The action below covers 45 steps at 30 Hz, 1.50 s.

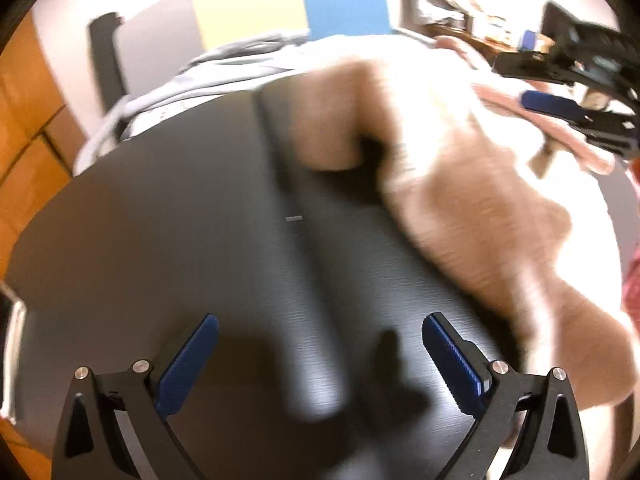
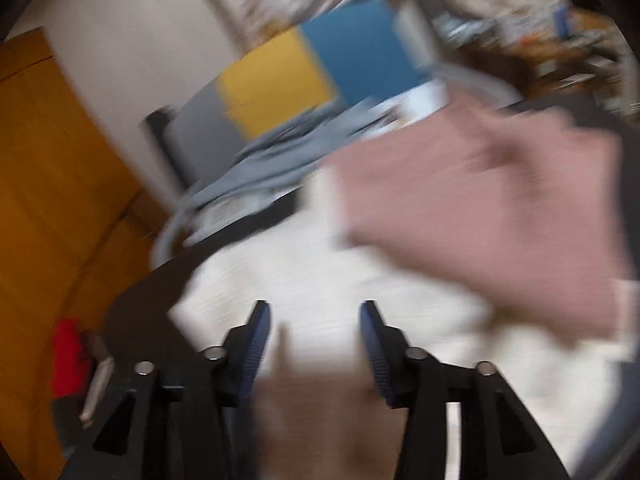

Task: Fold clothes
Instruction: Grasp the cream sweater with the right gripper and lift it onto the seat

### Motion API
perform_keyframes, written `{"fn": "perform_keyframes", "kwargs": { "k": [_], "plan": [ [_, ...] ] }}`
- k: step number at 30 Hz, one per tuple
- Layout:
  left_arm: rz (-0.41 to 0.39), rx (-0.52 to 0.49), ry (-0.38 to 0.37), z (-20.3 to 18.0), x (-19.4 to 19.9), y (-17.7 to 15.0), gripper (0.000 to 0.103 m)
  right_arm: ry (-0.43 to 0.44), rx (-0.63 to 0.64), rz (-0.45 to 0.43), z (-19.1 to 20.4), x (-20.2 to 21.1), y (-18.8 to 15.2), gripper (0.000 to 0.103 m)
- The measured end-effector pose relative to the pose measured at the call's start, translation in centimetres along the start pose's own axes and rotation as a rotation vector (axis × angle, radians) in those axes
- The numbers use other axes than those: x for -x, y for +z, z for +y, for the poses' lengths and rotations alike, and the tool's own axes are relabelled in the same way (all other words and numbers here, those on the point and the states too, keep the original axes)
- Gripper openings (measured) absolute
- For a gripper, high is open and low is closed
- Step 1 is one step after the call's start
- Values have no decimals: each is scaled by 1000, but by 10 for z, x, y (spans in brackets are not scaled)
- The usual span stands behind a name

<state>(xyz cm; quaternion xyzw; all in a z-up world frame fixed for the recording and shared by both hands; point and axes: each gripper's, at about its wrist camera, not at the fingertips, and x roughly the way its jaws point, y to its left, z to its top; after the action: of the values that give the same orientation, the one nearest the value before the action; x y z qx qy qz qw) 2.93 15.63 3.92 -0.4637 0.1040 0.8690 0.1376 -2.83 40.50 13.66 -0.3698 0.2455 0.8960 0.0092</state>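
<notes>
A cream garment (image 1: 460, 184) lies crumpled on the right half of the black table (image 1: 180, 220). My left gripper (image 1: 320, 356) hovers low over bare table left of it, open, nothing between its blue pads. My right gripper (image 1: 560, 92) shows at the upper right, at a pink cloth (image 1: 576, 144). In the right wrist view, heavily blurred, the right gripper (image 2: 314, 336) has its fingers partly apart above the white-looking garment (image 2: 320, 280). A pinkish fold (image 2: 320, 420) sits between the finger bases; whether it is gripped is unclear. More pink cloth (image 2: 480, 208) spreads at the right.
A grey-blue garment (image 1: 208, 76) is heaped at the table's far edge, in front of yellow (image 1: 248, 4) and blue (image 1: 344, 0) panels. A black post (image 1: 106, 56) stands at the back left. Orange wood floor (image 1: 28, 128) shows past the left edge.
</notes>
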Motion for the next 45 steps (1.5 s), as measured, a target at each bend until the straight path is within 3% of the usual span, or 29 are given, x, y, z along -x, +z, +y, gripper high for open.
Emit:
{"fn": "perform_keyframes", "kwargs": {
  "k": [3,6,8,18,23,25,26,27,28,31,33,36,37,38,40,41,43,44,45],
  "plan": [
    [1,-28,-70,-38,11,4,103,-161,-51,-44,-38,15,20,61],
    [14,-105,-56,-74,9,2,103,-202,-100,18,-68,20,15,61],
    [21,-99,-65,-80,10,0,103,-258,-98,45,-76,20,8,61],
    [56,-24,-127,-95,16,-11,103,-320,-87,115,-94,3,-33,64],
    [55,-47,-135,-109,30,-18,103,-349,-19,127,-86,-19,-35,66],
    [59,-62,-144,-113,38,-22,101,-332,18,103,-80,-26,-35,56],
    [57,-74,-155,-115,44,-24,98,-307,6,89,-80,-27,-35,35],
    [56,-86,-167,-118,50,-27,89,-261,-17,83,-81,-28,-34,13],
    [52,-104,-178,-121,57,-30,73,-173,-77,85,-86,-28,-31,13],
    [54,-132,-208,-131,76,-38,46,177,-344,81,-105,-27,-27,12],
    [68,-115,-243,-134,88,-45,28,379,-448,64,-106,-25,-22,12],
    [77,-64,-283,-124,108,-56,11,625,-496,29,-93,-13,-12,4],
    [82,-41,-305,-119,114,-59,10,721,-512,12,-84,-10,-6,4],
    [88,-18,-327,-113,121,-62,10,761,-500,-1,-73,-5,0,4],
    [75,24,-357,-101,139,-68,9,731,-427,-20,-53,9,12,4],
    [65,34,-336,-91,123,-52,9,666,-388,-34,-47,18,14,5],
    [43,44,-265,-67,69,-5,9,473,-331,-80,-44,34,15,22],
    [32,50,-229,-55,42,18,10,374,-309,-88,-49,40,11,35],
    [21,55,-193,-43,15,42,13,255,-285,-85,-51,41,11,35]
  ]
}}
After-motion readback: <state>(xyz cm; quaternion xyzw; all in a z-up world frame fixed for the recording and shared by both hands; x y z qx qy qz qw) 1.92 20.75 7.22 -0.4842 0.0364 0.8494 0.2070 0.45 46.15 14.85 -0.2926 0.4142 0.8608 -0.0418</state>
